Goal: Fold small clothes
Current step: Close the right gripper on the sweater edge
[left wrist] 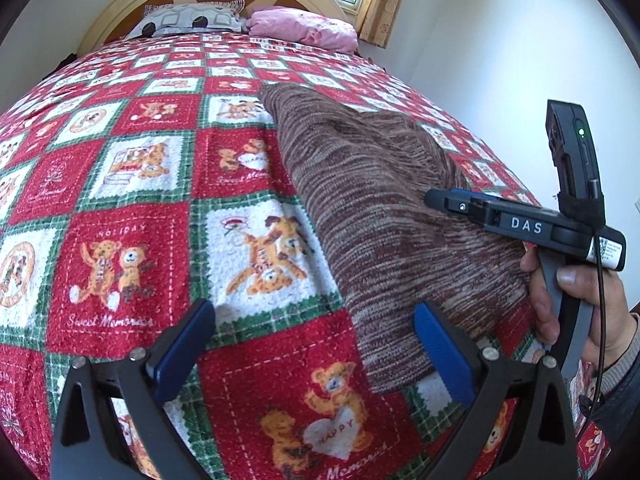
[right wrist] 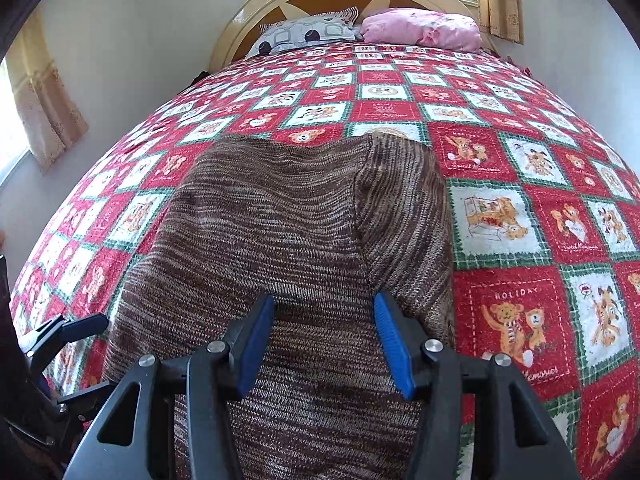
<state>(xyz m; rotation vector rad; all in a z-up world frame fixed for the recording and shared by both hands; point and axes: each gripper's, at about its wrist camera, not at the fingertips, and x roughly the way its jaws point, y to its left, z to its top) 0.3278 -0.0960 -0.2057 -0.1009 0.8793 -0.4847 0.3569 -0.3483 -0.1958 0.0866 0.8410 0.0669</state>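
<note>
a brown knitted garment (right wrist: 280,240) lies spread on the bed, on a red, white and green blanket (right wrist: 516,216) with teddy bear squares. one part of the garment, at its right side in the right wrist view, is folded over the rest, and a long crease runs down between the two parts. the right gripper (right wrist: 322,344) hangs over the near part of the garment with its blue pads (right wrist: 390,340) standing apart; the knit shows between them and they do not pinch it. in the left wrist view the left gripper (left wrist: 316,354) is spread wide above the blanket, just beside the left edge of the garment, with nothing between its pads (left wrist: 438,350). in this same view a hand (left wrist: 560,296) holds the grey handle of the right gripper, above the right side of the garment. at the head of the bed a grey patterned pillow (right wrist: 304,34) and a pink pillow (right wrist: 424,28) lie against a rounded cream headboard (right wrist: 248,12), well apart from the garment.
</note>
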